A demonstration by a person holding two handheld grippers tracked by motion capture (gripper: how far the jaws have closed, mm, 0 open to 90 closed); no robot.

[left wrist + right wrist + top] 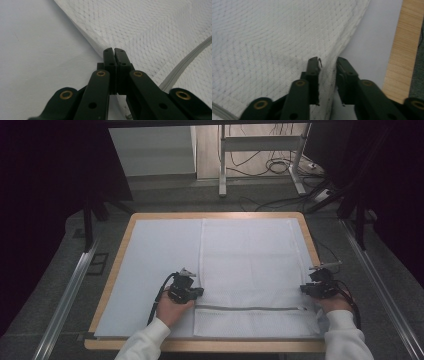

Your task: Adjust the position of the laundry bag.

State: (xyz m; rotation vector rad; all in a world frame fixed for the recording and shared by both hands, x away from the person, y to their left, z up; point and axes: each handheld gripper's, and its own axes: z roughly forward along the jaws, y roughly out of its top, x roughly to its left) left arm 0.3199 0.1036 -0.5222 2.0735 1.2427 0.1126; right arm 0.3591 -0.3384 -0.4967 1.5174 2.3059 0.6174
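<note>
Mesh laundry bag (250,270): lies flat on the tabletop (210,346), over a pale sheet (155,265), its zipper (250,308) near the person's edge.
Left gripper (114,50): fingers pressed together at the bag's left edge, apparently pinching the hem.
Right gripper (327,62): fingers partly apart, straddling the right edge, not yet clamped.
Why: both sides look taken up for lifting or folding evenly.
Unclear: how much fabric sits inside the left grip; the zipper's pull.

Mesh bag (155,32) edge vanishes between left gripper (114,50) jaws; grey zipper (185,65) cut off right of them.
</note>
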